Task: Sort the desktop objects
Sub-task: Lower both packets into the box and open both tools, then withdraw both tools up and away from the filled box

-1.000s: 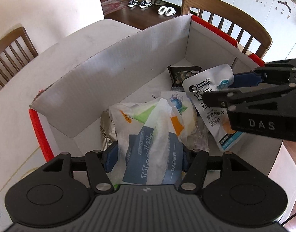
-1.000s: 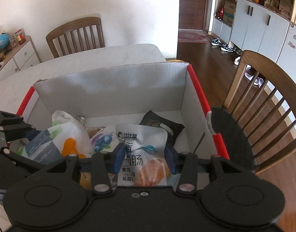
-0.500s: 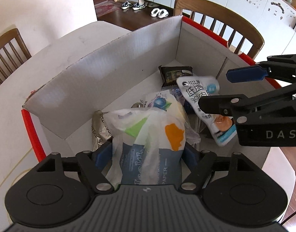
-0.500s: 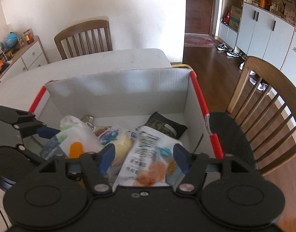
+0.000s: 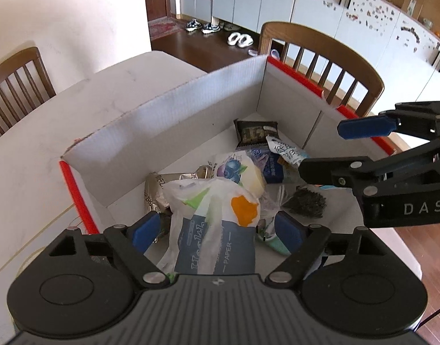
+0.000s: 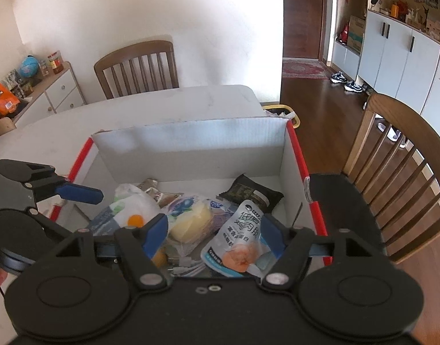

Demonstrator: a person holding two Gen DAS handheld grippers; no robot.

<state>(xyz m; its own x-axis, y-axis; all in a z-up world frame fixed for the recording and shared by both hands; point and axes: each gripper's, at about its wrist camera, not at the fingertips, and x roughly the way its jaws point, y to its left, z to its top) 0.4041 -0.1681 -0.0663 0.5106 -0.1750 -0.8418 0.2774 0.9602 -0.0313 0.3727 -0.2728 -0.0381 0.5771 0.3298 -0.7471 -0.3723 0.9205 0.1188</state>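
Both grippers are found released over the white box [image 5: 191,109], jaws opening as this is noted. Left gripper [image 5: 217,231]: the tissue pack [image 5: 217,230] lies between its blue pads, apparently clear of both; no grasp is judged to remain. Right gripper [image 6: 214,234]: the sausage pouch [image 6: 240,235] lies between its pads, close to the right-hand one, and is not clamped. Both items are judged to have been let go here because the box on the desk [image 6: 174,103] serves as the collecting place. The tissue pack's long axis runs straight ahead of the left gripper, its printed end nearest the camera. The pouch's long axis runs forward of the right gripper, leaning slightly right, top edge away. Other packets lie ahead of both, among them 1 dark sachet [image 6: 253,192] towards the far right corner.
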